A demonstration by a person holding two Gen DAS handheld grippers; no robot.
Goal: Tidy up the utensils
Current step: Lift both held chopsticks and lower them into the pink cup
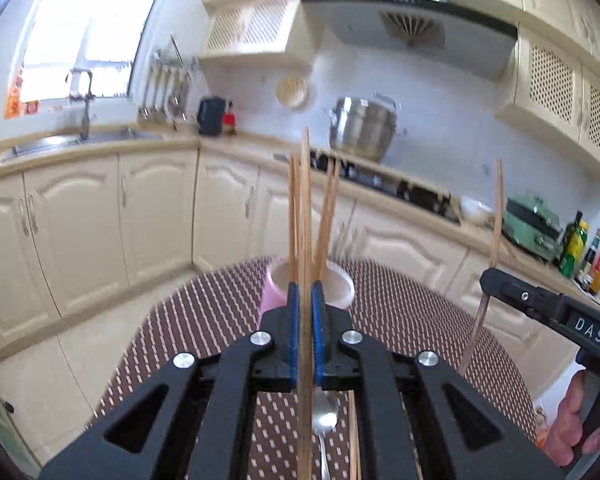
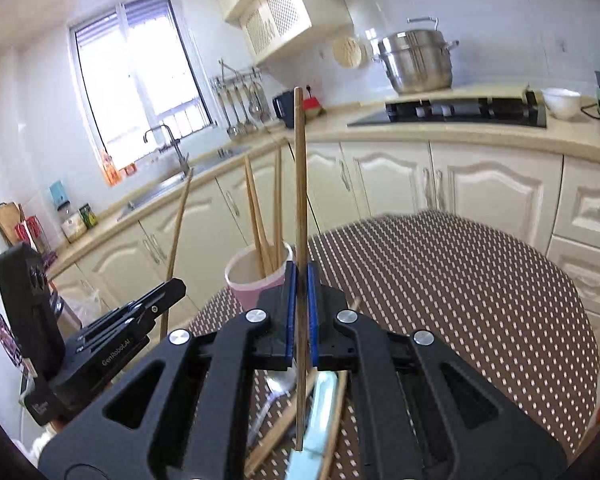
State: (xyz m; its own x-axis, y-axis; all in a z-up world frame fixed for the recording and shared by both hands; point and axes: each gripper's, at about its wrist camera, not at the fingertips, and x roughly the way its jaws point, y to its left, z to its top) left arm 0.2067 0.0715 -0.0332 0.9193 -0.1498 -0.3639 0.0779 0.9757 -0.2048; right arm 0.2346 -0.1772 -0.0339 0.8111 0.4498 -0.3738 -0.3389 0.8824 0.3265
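Left gripper [image 1: 305, 300] has its blue pads pinched tight on a single wooden chopstick [image 1: 305, 208], held pretty much upright, tip sticking up well above the fingers. Right gripper [image 2: 301, 280] is doing the same thing: pads clamped on its own chopstick [image 2: 300, 184], also near vertical. In the left wrist view you can read "DAS" on the side of the right gripper; in the right wrist view the left one says "GenRobot.AI".

Just past both grippers sits a pink cup [image 2: 256, 280] with a white inside, standing on the table's brown dotted tablecloth [image 2: 460, 280]. It holds a loose bunch of chopsticks [image 2: 260, 232] leaning against the rim: three show clearly from the right wrist, and the left wrist view is too blurred for a count.

Under the right gripper there's a pile lying flat on the cloth: a metal spoon [image 2: 278, 384], a light teal utensil [image 2: 320, 412], plus at least two more chopsticks.

Further back on the stove [image 2: 448, 112] stands one big steel steamer pot [image 2: 416, 60], with one white bowl [image 2: 560, 102] beside the stove.
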